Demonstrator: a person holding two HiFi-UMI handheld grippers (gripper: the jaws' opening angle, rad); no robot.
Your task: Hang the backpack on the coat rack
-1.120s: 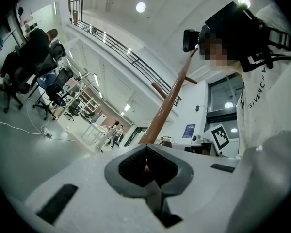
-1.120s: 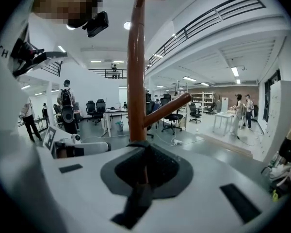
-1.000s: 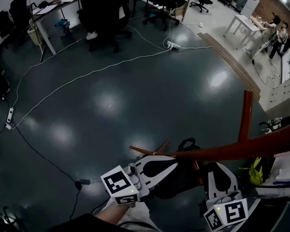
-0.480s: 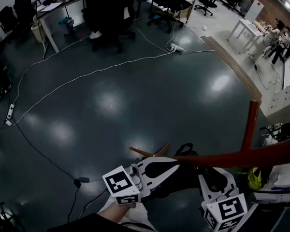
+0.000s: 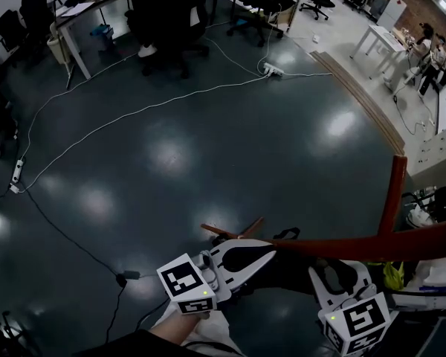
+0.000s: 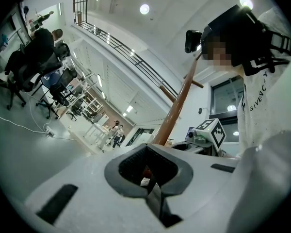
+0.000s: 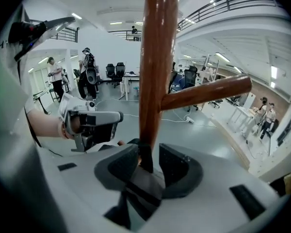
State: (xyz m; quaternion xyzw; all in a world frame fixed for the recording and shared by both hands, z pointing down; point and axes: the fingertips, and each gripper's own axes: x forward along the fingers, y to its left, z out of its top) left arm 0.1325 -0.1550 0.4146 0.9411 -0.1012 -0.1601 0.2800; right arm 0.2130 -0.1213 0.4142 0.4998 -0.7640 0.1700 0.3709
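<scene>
The reddish-brown coat rack (image 5: 357, 248) crosses the lower right of the head view, and its pole (image 7: 157, 57) with one peg rises just past my right jaws. The black backpack (image 5: 290, 270) hangs under it between both grippers. My right gripper (image 5: 328, 271) (image 7: 148, 155) is close against the pole. Its jaws are opening, and a grey and black strap (image 7: 144, 186) lies loose between them. My left gripper (image 5: 270, 253) (image 6: 148, 152) reaches the backpack from the left, shut on a dark strap (image 6: 156, 203).
The dark glossy floor carries white cables and a power strip (image 5: 271, 71). A desk (image 5: 82, 17) and office chairs stand at the far side. People stand by white tables (image 5: 379, 36) at the top right. A yellow-green thing (image 5: 392, 274) sits by the rack's base.
My right gripper has sunk a little, rolled and spread its jaws off the strap. The left gripper has kept still.
</scene>
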